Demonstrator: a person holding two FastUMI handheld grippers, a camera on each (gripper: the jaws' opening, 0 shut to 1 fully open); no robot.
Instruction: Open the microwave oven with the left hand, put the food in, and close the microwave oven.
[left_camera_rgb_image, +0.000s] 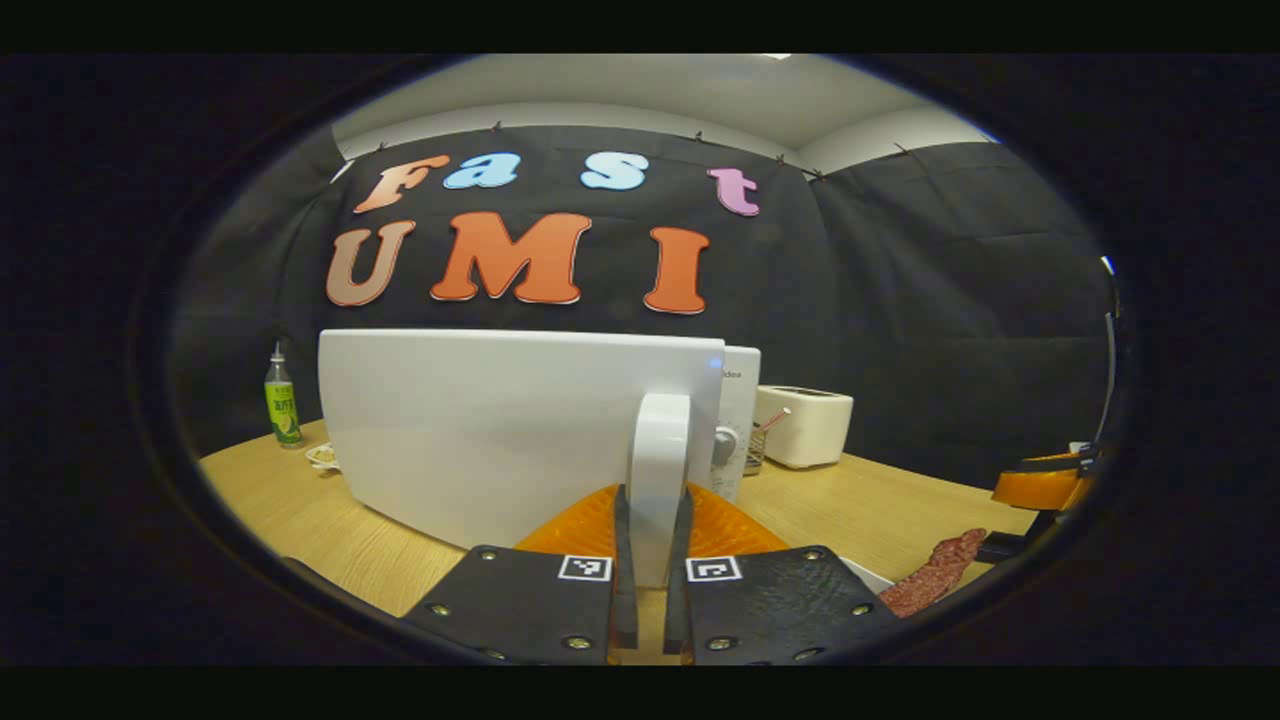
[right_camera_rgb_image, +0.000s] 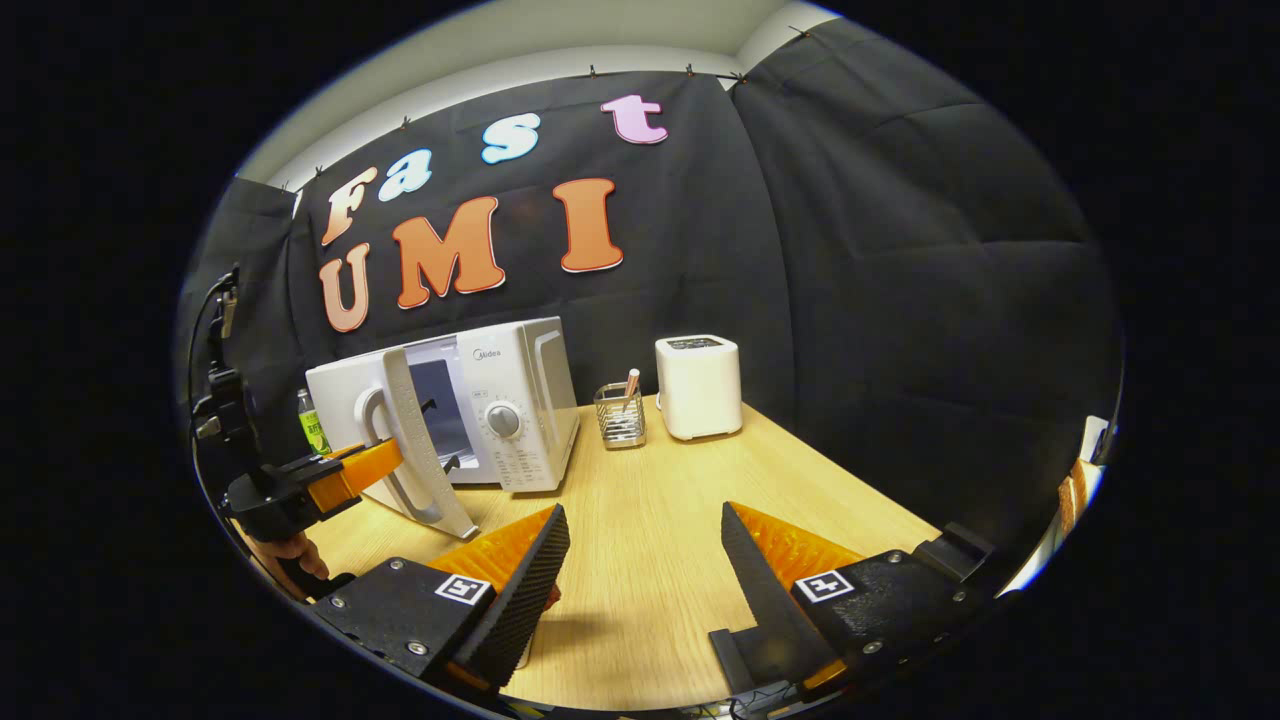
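Left gripper view looks straight along the left tongs (left_camera_rgb_image: 650, 590), whose two fingers are pinched on the handle (left_camera_rgb_image: 660, 470), the upright white bar on the free edge of the microwave (right_camera_rgb_image: 500, 400) door (left_camera_rgb_image: 500, 430). The grip sits low on the bar, which seems a sensible hold: pulling at the edge far from the hinge should swing the door with the least effort. Right gripper view shows the same hold from the side, the left tongs (right_camera_rgb_image: 385, 460) reaching in from the left with a hand below them. There the door (right_camera_rgb_image: 425, 450) stands partly swung out from the oven, its dark cavity showing behind it, so I judge the opening step to be under way. The right tongs (right_camera_rgb_image: 640, 560) hang wide and empty over the desk (right_camera_rgb_image: 650, 520), probably kept back until the door is out of the way. The food (left_camera_rgb_image: 935, 575), a long reddish-brown mottled strip like cured meat, lies at the lower right of the left gripper view, apparently on a white plate whose rim barely shows. The microwave is a white box with a round dial (right_camera_rgb_image: 503, 421), standing on the desk left of a toaster (right_camera_rgb_image: 698, 387).
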